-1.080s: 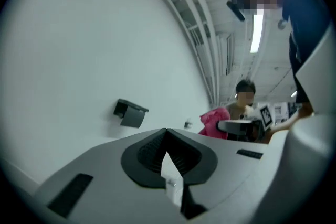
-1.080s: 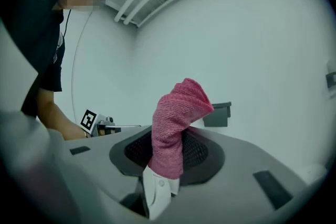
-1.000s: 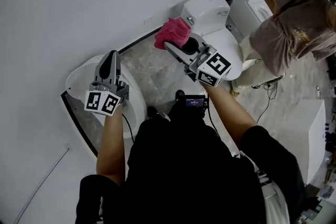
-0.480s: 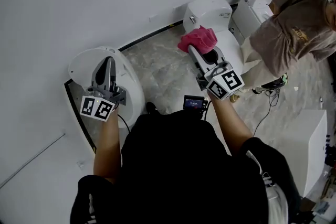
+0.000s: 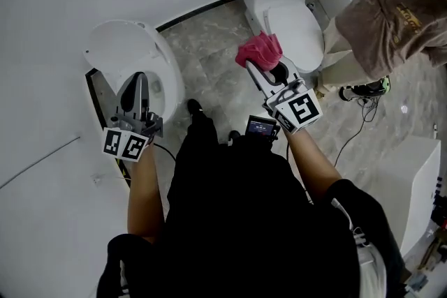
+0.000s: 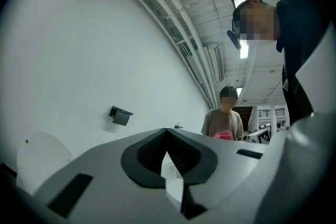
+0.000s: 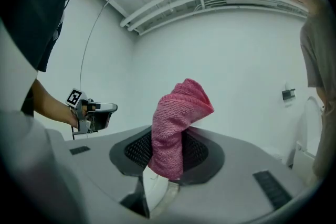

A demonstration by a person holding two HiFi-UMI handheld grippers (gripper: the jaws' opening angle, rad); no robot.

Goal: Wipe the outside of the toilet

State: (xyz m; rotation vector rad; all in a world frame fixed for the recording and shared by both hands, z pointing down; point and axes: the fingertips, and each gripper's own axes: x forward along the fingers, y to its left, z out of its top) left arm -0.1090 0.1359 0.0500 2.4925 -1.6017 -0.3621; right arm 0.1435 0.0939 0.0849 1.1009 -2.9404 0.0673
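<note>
Two grippers, one pink cloth [image 5: 260,49]. My right gripper [image 5: 253,68] clamps the cloth at the toilet's [image 5: 283,0] front edge. My left gripper [image 5: 138,80] is closed on nothing, well left of the toilet.

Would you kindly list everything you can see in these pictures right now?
toilet: one, white, top centre by the wall
round fixture: one, white, at left
cloth: one, pink, beside the toilet's front
wall holder: one, black, on the white wall
bystander: one, brown top, right of the toilet
floor: grey marbled tiles
screen device: one, black, at the person's chest
left hand-held gripper: shut, empty, near the round fixture
right hand-held gripper: shut on the cloth
</note>
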